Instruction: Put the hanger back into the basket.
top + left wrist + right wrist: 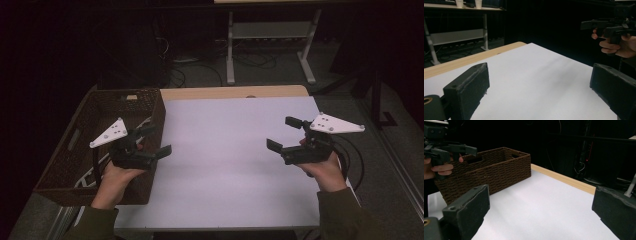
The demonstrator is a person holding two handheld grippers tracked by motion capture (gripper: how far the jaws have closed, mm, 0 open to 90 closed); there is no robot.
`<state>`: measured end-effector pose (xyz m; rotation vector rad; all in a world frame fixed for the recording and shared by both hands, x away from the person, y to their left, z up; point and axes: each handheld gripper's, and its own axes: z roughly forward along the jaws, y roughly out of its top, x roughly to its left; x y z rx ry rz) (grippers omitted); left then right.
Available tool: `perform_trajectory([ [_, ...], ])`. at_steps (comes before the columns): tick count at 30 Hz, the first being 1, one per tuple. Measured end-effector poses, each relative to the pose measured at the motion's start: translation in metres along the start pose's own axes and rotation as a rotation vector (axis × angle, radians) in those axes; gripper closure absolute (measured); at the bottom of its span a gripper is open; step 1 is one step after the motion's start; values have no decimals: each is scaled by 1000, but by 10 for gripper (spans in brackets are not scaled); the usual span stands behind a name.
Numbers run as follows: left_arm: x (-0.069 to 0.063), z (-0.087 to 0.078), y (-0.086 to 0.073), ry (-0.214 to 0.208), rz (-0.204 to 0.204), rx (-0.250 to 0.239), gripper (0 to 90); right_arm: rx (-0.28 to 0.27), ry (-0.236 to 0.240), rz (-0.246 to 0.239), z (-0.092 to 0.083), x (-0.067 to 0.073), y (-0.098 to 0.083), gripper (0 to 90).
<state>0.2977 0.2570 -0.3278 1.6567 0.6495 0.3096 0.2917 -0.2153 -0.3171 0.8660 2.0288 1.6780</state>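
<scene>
Left gripper (154, 139) held above the left edge of the tabletop, jaws spread wide, nothing between them; hovering right against the near-right corner of the wicker basket (150, 102). Right gripper (284, 134) near the right edge, jaws likewise parted and empty. Both pointed inward across the white sheet (235, 145), well apart from each other.

Basket sitting at the left edge, overhanging the side a bit. Pale, thin items visible inside along its floor; too dark to identify. Probably the nearest thing to be worked on, given the left gripper beside it.

Risks, as judgement:
- Left gripper's jaw could clip the basket wall on the way in, since hovering so close to the rim; could shove the basket further off the left edge.
- Contents dim and low in the basket; blind reach could miss or snag the weave.
- Cables trailing from the right gripper by the right edge might catch on the corner.

Surface: white sheet covering most of the wooden tabletop (225, 92), bare wood strip at the far edge. Smooth, so basket likely to slide if pushed.

Room: dark, cables on the floor, white-legged desk (270, 30) behind.
</scene>
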Motion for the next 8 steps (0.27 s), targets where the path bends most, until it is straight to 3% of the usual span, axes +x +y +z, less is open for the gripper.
perform_trajectory([
  [8, 0, 0, 0, -4, -6, -4, 24, -2, 0, -3, 0, 0, 0, 9],
])
